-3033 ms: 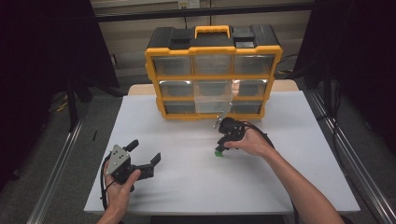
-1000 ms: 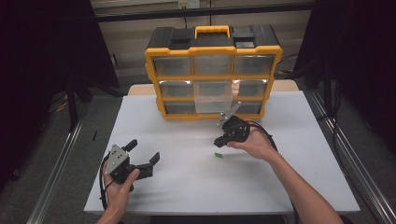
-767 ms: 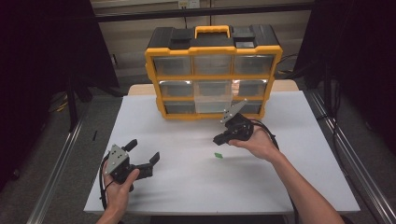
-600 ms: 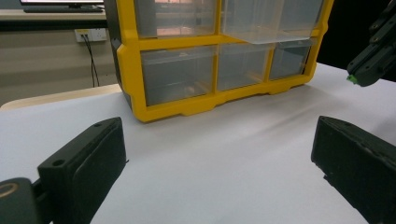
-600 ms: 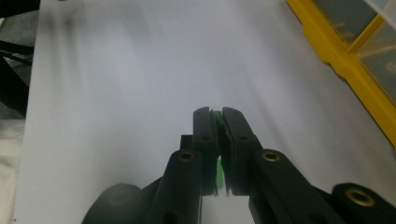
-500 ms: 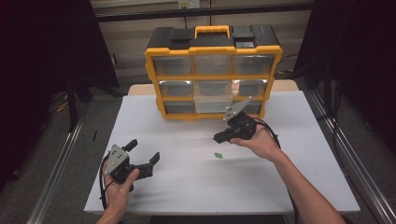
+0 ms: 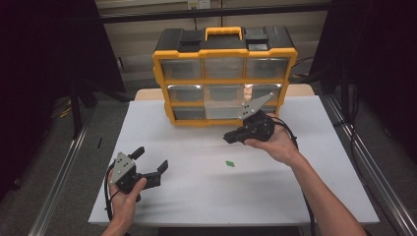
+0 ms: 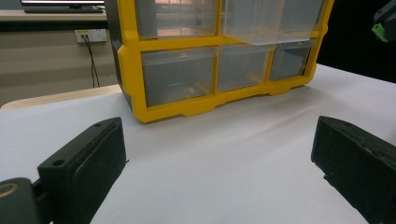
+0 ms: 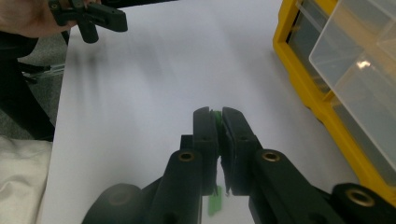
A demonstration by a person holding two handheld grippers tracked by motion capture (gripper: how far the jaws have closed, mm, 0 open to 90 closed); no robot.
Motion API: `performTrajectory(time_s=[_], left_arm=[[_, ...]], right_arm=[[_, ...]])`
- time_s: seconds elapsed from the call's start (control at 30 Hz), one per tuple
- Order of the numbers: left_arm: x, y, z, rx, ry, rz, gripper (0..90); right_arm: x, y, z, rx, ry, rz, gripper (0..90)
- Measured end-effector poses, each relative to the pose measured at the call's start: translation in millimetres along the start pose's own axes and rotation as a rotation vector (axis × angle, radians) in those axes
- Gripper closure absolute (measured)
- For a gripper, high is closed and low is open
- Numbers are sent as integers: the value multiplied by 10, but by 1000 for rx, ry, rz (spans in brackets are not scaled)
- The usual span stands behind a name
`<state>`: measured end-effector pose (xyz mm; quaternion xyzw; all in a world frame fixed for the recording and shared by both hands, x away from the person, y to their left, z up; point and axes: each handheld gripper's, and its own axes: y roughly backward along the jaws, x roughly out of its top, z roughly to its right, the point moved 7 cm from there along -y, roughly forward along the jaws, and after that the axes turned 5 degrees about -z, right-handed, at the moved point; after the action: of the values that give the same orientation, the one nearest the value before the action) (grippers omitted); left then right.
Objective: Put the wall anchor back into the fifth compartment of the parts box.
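Right claw point(image 9: 215, 122) pinches a green piece point(image 9: 215, 113), orientation hidden; left claw point(image 7: 150, 164) spread wide.

Laboratory recording station: white table point(image 7: 295, 191) ringed by dark curtains point(image 7: 44, 73), aluminium framing rails point(image 7: 59, 191) on the floor, yellow parts organiser point(image 7: 223, 73), wall socket with cables point(image 8: 88, 35)

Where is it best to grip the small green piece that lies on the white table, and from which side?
Probably from straight above, jaws closing on its two long edges: the green piece looks small and flat on the table, with open space around it. The open left gripper is free.
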<state>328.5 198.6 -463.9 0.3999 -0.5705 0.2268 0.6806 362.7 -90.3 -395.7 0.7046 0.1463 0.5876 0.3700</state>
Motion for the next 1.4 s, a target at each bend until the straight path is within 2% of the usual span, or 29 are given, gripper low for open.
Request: performTrajectory(time_s=[0.07,0.1,0.13,0.23,0.63,1.1,1.4], left_arm=[[-4,1,-1,0,-1,-4,32],[6,-10,10,1,19,11,32],[-4,1,-2,0,-1,-5,32],[-3,6,-8,1,-8,-6,32],[-2,9,-10,1,-3,-5,32],[3,14,-21,11,-4,1,32],[6,13,-18,-2,2,7,32]], right_arm=[[40,25,-6,-3,3,9,848],[61,40,-5,-4,6,15,847],[85,55,-5,-4,8,22,847],[134,90,-5,-7,12,32,848],[407,327,57,-36,35,78,848],[676,539,252,-84,34,78,847],[848,617,423,-120,28,49,847]])
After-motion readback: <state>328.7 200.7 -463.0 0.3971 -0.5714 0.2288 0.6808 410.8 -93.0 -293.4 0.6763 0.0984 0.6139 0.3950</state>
